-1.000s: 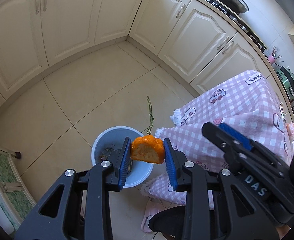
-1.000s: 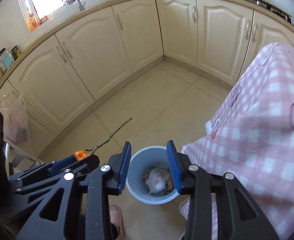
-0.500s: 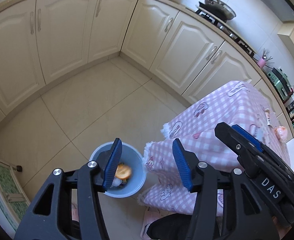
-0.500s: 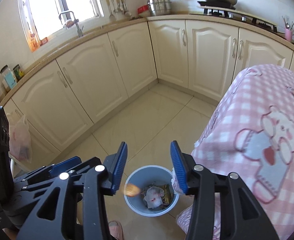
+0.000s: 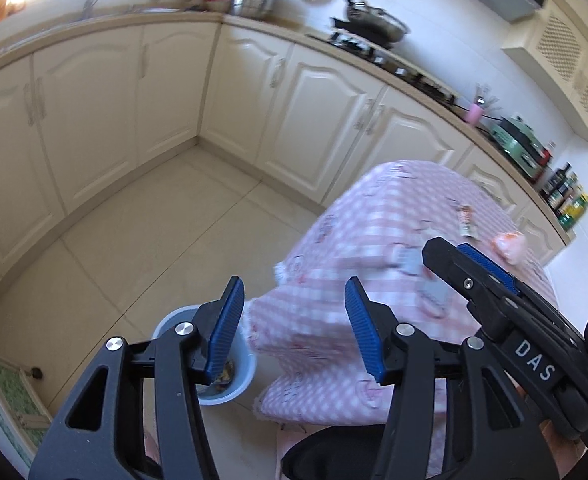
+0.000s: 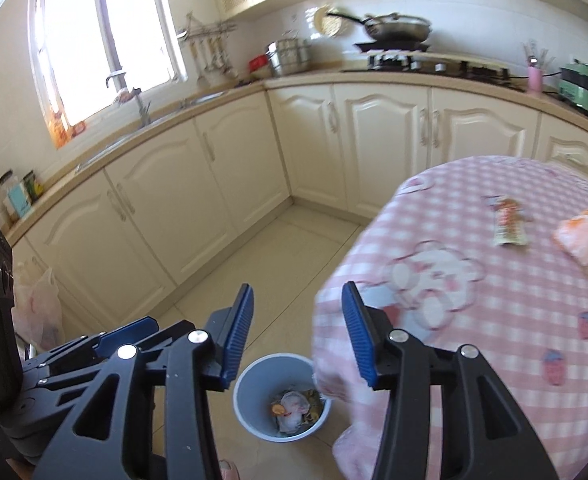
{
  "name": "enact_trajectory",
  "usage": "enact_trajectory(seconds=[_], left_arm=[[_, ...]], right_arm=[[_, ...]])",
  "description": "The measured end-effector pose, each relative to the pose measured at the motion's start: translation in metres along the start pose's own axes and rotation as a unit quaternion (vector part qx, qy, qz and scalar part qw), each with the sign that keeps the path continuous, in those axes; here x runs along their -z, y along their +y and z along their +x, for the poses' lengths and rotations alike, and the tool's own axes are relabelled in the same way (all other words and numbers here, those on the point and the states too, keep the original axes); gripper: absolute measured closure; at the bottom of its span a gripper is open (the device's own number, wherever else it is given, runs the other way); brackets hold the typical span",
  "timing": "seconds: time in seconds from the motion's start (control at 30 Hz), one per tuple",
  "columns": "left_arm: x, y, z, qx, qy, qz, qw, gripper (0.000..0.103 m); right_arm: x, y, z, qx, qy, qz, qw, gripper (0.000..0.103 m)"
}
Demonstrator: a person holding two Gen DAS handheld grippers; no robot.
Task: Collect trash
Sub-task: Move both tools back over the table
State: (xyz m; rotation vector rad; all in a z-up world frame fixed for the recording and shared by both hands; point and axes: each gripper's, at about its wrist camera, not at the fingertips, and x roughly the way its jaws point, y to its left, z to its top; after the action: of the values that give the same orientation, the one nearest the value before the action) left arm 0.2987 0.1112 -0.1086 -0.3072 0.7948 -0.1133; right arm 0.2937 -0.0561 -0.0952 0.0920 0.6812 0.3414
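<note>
While both grippers hang empty, trash waits on the table.
Wrapper (image 6: 509, 222): flat, light, slippery foil; pinch one end, near table's far edge.
Crumpled bag (image 6: 584, 236): soft, beside it.
Bin (image 6: 253, 374): on floor by table corner.
Left gripper (image 5: 294, 320): fingers spread.
Right gripper (image 6: 297, 326): fingers spread.

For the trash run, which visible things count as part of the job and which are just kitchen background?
Job:
- blue bin
- trash in the bin
- snack wrapper on the table
- crumpled orange-white bag on the table

Background:
- frying pan
- steel pot
- pink cup
- green appliance
</note>
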Motion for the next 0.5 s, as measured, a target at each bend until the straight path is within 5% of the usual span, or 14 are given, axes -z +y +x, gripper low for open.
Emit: enact_trajectory(seconds=[0.5], left_arm=[[-0.006, -0.166, 0.047, 0.062, 0.021, 0.14, 0.988, 0.043]], right_arm=[[-0.005, -0.168, -0.075, 0.108, -0.063, 0.113, 0.986, 0.047]])
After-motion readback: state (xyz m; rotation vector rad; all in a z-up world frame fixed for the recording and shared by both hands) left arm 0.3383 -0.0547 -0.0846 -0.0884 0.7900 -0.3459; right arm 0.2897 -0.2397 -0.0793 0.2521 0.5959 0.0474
